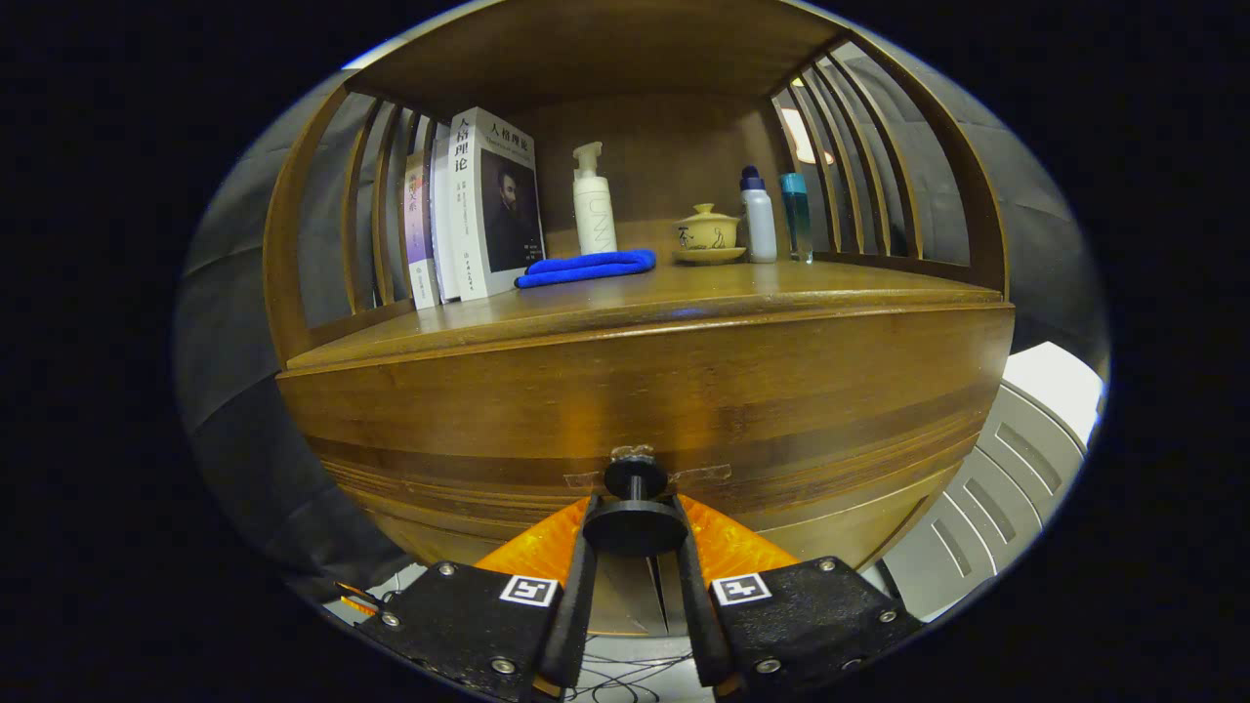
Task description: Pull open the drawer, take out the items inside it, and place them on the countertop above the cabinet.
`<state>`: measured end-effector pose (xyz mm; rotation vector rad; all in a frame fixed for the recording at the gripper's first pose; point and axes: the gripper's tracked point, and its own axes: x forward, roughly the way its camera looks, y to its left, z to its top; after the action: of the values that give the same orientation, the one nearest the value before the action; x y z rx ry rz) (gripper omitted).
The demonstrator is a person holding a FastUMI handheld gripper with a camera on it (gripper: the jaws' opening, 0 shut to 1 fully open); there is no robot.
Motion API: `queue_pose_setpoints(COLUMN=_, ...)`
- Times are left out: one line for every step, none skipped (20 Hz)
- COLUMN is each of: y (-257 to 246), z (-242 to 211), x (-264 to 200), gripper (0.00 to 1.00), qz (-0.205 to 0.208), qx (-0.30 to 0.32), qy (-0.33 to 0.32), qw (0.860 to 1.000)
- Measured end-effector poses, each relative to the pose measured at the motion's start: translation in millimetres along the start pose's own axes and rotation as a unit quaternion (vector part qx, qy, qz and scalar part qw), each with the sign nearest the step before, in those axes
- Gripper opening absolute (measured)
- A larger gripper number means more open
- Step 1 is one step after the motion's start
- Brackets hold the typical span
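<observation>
The gripper sits at the bottom centre of the frame, its two fingers closed in on either side of a round black drawer knob, grasping it. The knob stands out on a short stem from the wooden drawer front, which fills the middle of the frame and appears flush with the cabinet, so the drawer looks closed and nothing inside it can be seen.

Above the drawer front, the tabletop of the cabinet runs across the centre of the frame. On it, toward the upper left, a row of upright books leans against the slatted wooden side. Just right of the books lies a folded blue cloth, and behind the cloth stands a white pump bottle. Further right is a yellow lidded teacup on a saucer, then a white bottle with a dark blue cap and, just beside it, a slim teal bottle.

At the lower right of the frame is a white slotted panel.
</observation>
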<state>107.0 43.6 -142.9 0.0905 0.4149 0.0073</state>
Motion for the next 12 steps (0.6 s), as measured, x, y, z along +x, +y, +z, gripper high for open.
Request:
queue_pose_setpoints(y=0, z=-1, x=-1, gripper=0.40, qz=0.003, qx=-0.005, qy=0.002, qw=1.000)
queue_pose_setpoints(y=0, z=1, x=-1, gripper=0.36, qz=0.007, qx=-0.009, qy=0.000, qw=1.000)
queue_pose_setpoints(y=0, z=-2, x=-1, gripper=0.33, qz=0.012, qx=-0.010, qy=0.002, qw=1.000)
queue_pose_setpoints(y=0, z=-2, x=-1, gripper=0.31, qz=0.016, qx=-0.010, qy=0.003, qw=1.000)
queue_pose_setpoints(y=-1, z=-3, x=-4, gripper=0.31, qz=0.017, qx=-0.012, qy=0.006, qw=1.000)
queue_pose_setpoints(y=-1, z=-3, x=-8, gripper=0.30, qz=0.017, qx=-0.015, qy=0.003, qw=1.000)
queue_pose_setpoints(y=-2, z=-4, x=-11, gripper=0.30, qz=0.015, qx=-0.019, qy=-0.002, qw=1.000)
queue_pose_setpoints(y=-3, z=-4, x=-15, gripper=0.30, qz=0.014, qx=-0.023, qy=-0.007, qw=1.000)
queue_pose_setpoints(y=-3, z=-6, x=-19, gripper=0.30, qz=0.012, qx=-0.027, qy=-0.011, qw=1.000)
queue_pose_setpoints(y=-3, z=-7, x=-23, gripper=0.30, qz=0.011, qx=-0.029, qy=-0.014, qw=0.999)
queue_pose_setpoints(y=-3, z=-8, x=-26, gripper=0.30, qz=0.010, qx=-0.029, qy=-0.015, qw=0.999)
queue_pose_setpoints(y=-3, z=-8, x=-30, gripper=0.30, qz=0.010, qx=-0.029, qy=-0.016, qw=0.999)
